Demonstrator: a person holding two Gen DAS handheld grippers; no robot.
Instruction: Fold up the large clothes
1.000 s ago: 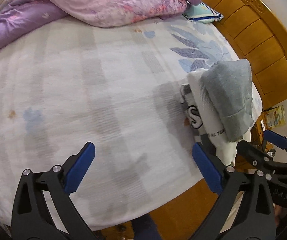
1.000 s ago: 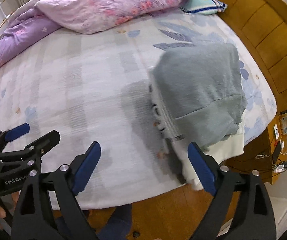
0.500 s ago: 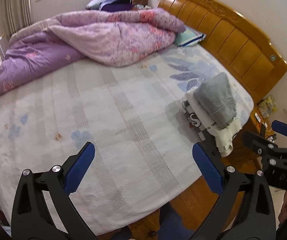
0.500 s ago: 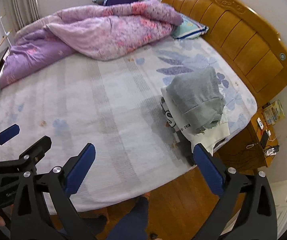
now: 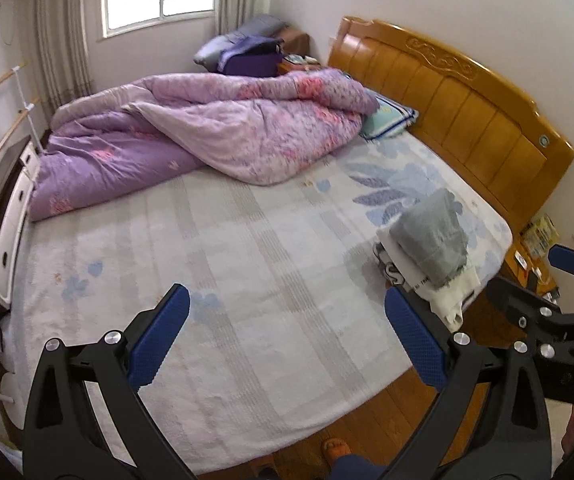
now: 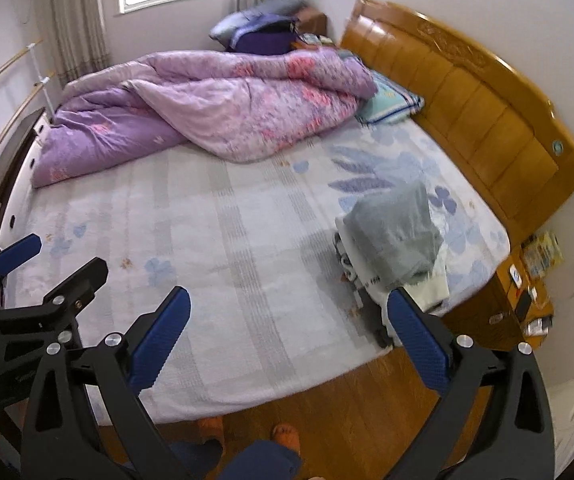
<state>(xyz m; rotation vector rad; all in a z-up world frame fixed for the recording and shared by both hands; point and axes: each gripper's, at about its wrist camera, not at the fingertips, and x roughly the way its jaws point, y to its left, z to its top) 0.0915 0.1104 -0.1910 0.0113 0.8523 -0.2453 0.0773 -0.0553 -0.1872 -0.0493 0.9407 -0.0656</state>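
Both hand-held grippers, left (image 5: 287,332) and right (image 6: 287,332), have pulled back from the bed, jaws wide and empty; the folded grey sweatshirt (image 6: 395,232) tops the stacked white garments (image 5: 439,284) near the wooden headboard (image 5: 467,116), suggesting this fold is finished.

A purple quilt (image 5: 215,136) lies heaped against the wooden headboard (image 5: 467,108), perhaps over a pillow (image 5: 389,118).
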